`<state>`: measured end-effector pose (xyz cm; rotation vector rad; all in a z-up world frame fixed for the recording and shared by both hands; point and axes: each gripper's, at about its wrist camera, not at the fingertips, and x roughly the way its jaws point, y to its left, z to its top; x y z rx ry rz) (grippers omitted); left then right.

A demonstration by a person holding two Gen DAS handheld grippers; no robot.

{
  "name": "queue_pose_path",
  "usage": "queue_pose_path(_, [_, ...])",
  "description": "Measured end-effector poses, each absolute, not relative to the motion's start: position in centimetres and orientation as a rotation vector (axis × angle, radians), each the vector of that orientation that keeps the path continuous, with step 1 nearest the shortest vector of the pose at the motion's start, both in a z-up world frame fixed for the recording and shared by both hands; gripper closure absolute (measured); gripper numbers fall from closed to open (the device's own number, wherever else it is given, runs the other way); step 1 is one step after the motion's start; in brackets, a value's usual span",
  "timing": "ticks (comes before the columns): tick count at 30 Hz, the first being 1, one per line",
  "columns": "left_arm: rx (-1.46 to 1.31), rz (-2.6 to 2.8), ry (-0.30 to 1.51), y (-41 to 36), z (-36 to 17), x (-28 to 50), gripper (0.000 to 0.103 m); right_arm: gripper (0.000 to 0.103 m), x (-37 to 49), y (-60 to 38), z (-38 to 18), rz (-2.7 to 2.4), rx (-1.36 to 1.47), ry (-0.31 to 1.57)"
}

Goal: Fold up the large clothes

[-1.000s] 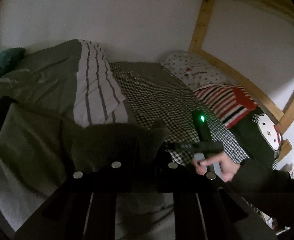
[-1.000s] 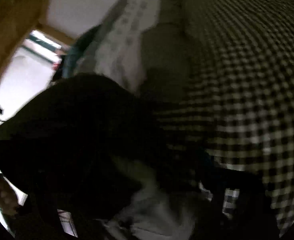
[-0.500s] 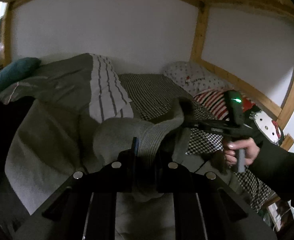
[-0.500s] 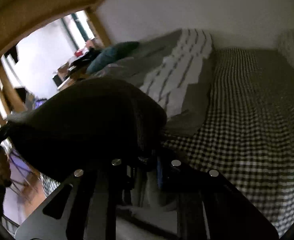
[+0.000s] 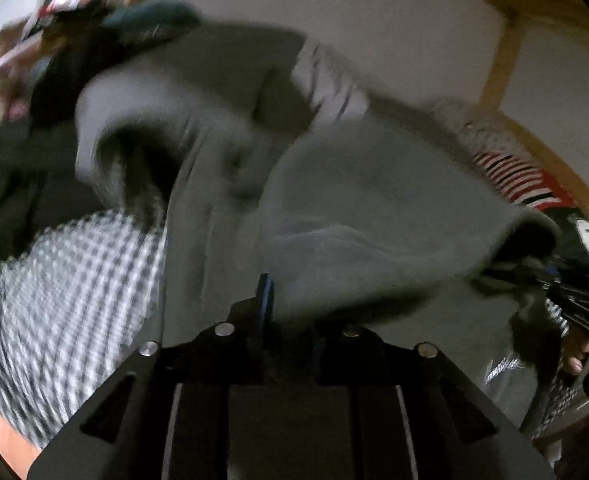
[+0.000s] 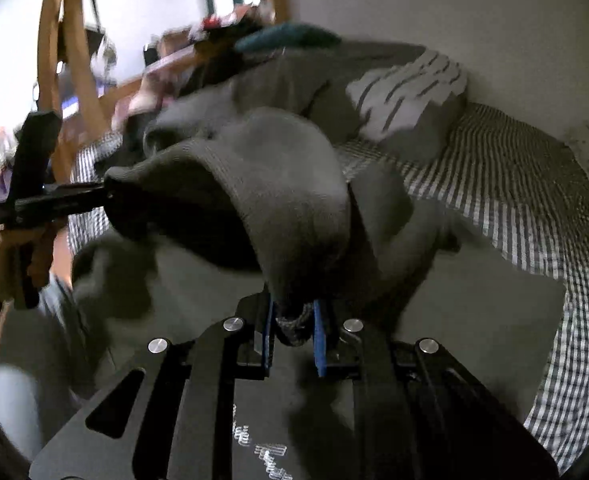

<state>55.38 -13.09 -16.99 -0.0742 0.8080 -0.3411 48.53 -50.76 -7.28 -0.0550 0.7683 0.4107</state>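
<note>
Grey ribbed-hem sweatshirt (image 6: 294,184) bunched, slack between 2 closed claws.

The grey knitted sweater (image 5: 366,208), bunched low just ahead of the left gripper (image 5: 286,300) a second ago, is now lifted and spread wide, filling the space in front of the jaws and stretching across to the right gripper (image 5: 574,300), which has dropped lower and further right than half a second ago. From the right gripper (image 6: 294,320), the ribbed hem, earlier a dark mass, now arches up from the jaws to the left gripper (image 6: 62,200), newly in sight at left. Both views are now motion-blurred, the left tilted.
</note>
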Motion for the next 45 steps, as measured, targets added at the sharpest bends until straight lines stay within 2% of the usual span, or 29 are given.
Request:
queue_pose_path(1, [-0.095,-0.332,0.828,-12.5,-18.0,54.7,0.084,0.084,48.2,-50.7,-7.7,0.406,-0.054,0.782])
queue_pose_path(2, [-0.105,-0.330,0.839,-12.1,-18.4,54.3,0.079,0.082,47.7,-50.5,-8.1,0.402,-0.057,0.796])
queue_pose_path(3, [-0.108,-0.323,0.846,-11.8,-18.7,54.0,0.061,0.074,47.1,-50.5,-8.2,0.397,-0.063,0.807])
queue_pose_path(4, [-0.115,-0.326,0.849,-11.3,-18.7,53.5,0.050,0.066,46.9,-50.5,-8.4,0.393,-0.070,0.818])
queue_pose_path(5, [-0.124,-0.342,0.852,-10.9,-18.6,53.0,0.036,0.049,46.3,-50.5,-8.4,0.410,-0.068,0.829])
queue_pose_path(6, [-0.133,-0.352,0.857,-10.6,-18.4,52.6,0.031,0.035,45.6,-50.5,-8.3,0.427,-0.071,0.831])
queue_pose_path(7, [-0.145,-0.364,0.868,-10.2,-18.0,52.2,0.029,0.028,44.9,-50.3,-8.3,0.430,-0.087,0.832])
queue_pose_path(8, [-0.153,-0.383,0.877,-9.8,-17.7,51.8,0.025,0.014,44.0,-50.2,-8.2,0.422,-0.113,0.841])
queue_pose_path(9, [-0.165,-0.399,0.879,-9.4,-17.2,51.4,0.023,0.012,43.4,-50.2,-8.2,0.426,-0.123,0.848])
queue_pose_path(13, [-0.179,-0.440,0.819,-8.9,-14.1,49.4,0.023,0.012,41.6,-52.3,-6.0,0.430,-0.001,0.815])
queue_pose_path(15, [-0.147,-0.431,0.720,-9.2,-11.4,49.3,0.010,0.012,42.1,-53.4,-4.1,0.408,0.086,0.757])
queue_pose_path(18, [-0.092,-0.463,0.634,-11.4,-8.3,51.9,0.009,0.012,45.4,-54.4,-0.6,0.309,0.173,0.661])
queue_pose_path(20, [-0.064,-0.495,0.620,-14.3,-7.7,55.6,0.009,0.011,50.0,-53.9,0.3,0.212,0.188,0.717])
queue_pose_path(21, [-0.038,-0.496,0.635,-16.0,-7.9,57.0,0.009,0.011,52.1,-53.4,0.0,0.176,0.181,0.778])
queue_pose_path(23, [0.085,-0.448,0.800,-20.1,-10.8,61.1,0.009,0.013,56.6,-52.0,-2.5,0.090,0.140,0.965])
queue_pose_path(24, [0.130,-0.424,0.875,-21.2,-12.2,62.1,0.009,0.021,58.0,-51.3,-4.4,0.059,0.107,1.069])
queue_pose_path(26, [0.205,-0.366,1.014,-22.4,-16.0,63.4,0.009,0.025,58.6,-49.8,-7.9,0.044,-0.018,1.205])
queue_pose_path(28, [0.206,-0.345,1.047,-22.1,-18.0,62.9,0.009,0.025,56.8,-48.2,-11.1,0.074,-0.141,1.268])
queue_pose_path(30, [0.173,-0.353,1.017,-21.3,-18.8,61.4,0.009,0.025,53.7,-47.6,-11.9,0.054,-0.212,1.165])
queue_pose_path(36, [0.225,-0.340,0.963,-21.5,-19.1,57.2,0.009,0.025,49.9,-49.0,-11.2,0.061,-0.103,1.124])
queue_pose_path(40, [0.228,-0.363,0.977,-21.1,-19.5,55.7,0.009,0.025,48.6,-50.8,-8.3,0.133,0.001,1.080])
queue_pose_path(42, [0.209,-0.367,0.986,-20.6,-19.4,55.5,0.009,0.017,48.7,-52.9,-6.1,0.074,0.080,0.993])
queue_pose_path(45, [0.194,-0.377,0.999,-20.5,-19.5,54.5,0.009,0.016,50.3,-53.4,-5.7,0.094,0.088,1.000])
